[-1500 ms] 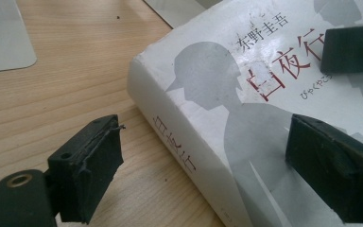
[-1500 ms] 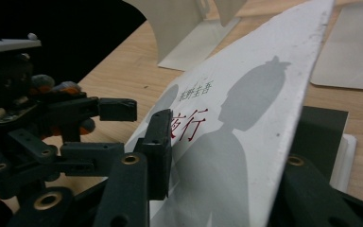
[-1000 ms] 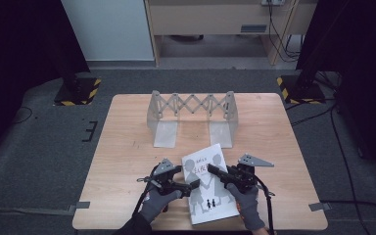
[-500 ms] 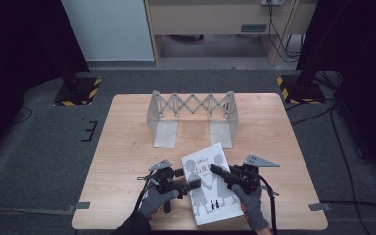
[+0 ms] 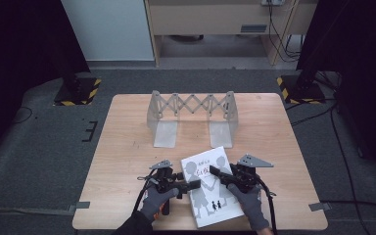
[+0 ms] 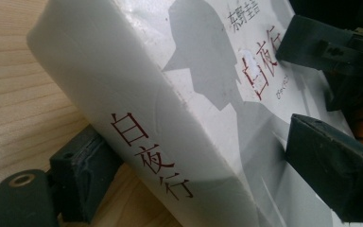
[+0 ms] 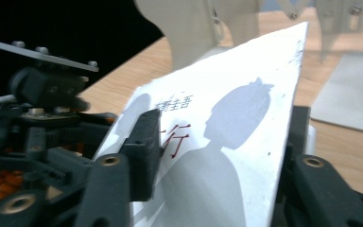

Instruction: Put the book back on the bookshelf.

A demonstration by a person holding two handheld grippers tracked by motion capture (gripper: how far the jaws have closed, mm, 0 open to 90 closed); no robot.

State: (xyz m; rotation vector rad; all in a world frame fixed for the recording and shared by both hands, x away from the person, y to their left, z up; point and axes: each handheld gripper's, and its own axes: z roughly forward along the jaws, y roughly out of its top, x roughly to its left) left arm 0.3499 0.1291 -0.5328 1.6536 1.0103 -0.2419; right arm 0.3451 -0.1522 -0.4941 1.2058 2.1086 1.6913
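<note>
A white paperback book (image 5: 210, 196) with grey silhouettes and red characters lies near the table's front edge, between my two grippers. My left gripper (image 5: 196, 185) holds its spine side. One jaw is tucked under the spine (image 6: 137, 142) and the other lies on the cover, and these jaws have just been closing on the book. My right gripper (image 5: 216, 172) reaches over the book's right half. Its jaws have just been opening, with one over the cover (image 7: 227, 156) and the other beyond the book's edge, so the book sits loosely between them.
A grey metal scissor-type expanding rack (image 5: 192, 115) stands upright at the middle back of the wooden table (image 5: 127, 147). Bare wood lies to the left and right of the book. Yellow-and-black striped stand feet (image 5: 78, 93) sit on the floor beyond the table.
The left gripper has edged right onto the book's spine edge and narrowed its jaws. The right gripper's jaws have parted. The book has stayed in roughly the same spot.
</note>
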